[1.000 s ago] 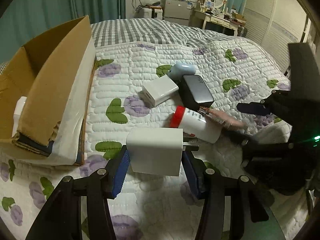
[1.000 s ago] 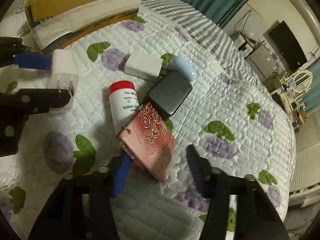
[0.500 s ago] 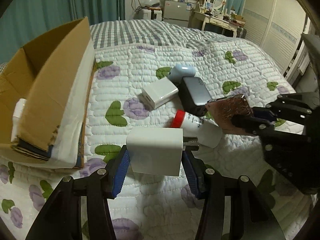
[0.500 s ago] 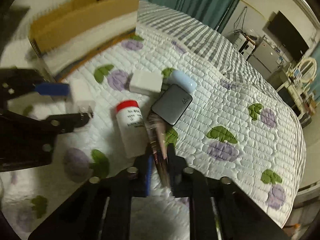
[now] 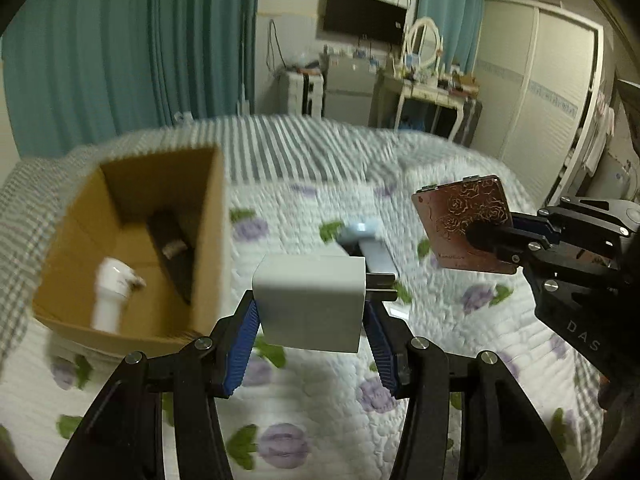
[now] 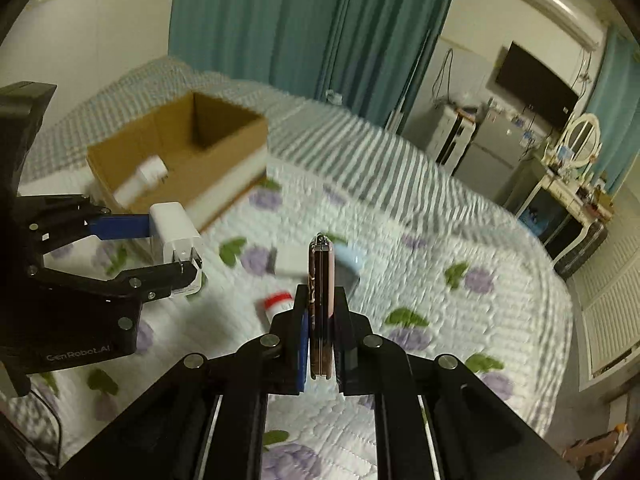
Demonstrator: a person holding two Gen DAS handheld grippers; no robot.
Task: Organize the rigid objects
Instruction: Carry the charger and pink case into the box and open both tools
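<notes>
White lettering reading "GenRobot.AI" is printed on the black body of the left tongs (image 6: 170, 246), low on its side in the right wrist view. The letters "DAS" show on the black body of the right tongs (image 5: 494, 236) in the left wrist view. Small print on the pink rose-patterned case (image 5: 464, 216) is too blurred to read.

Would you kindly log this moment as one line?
left gripper: shut on white charger | right gripper: shut on pink case | both aloft near cardboard box
</notes>
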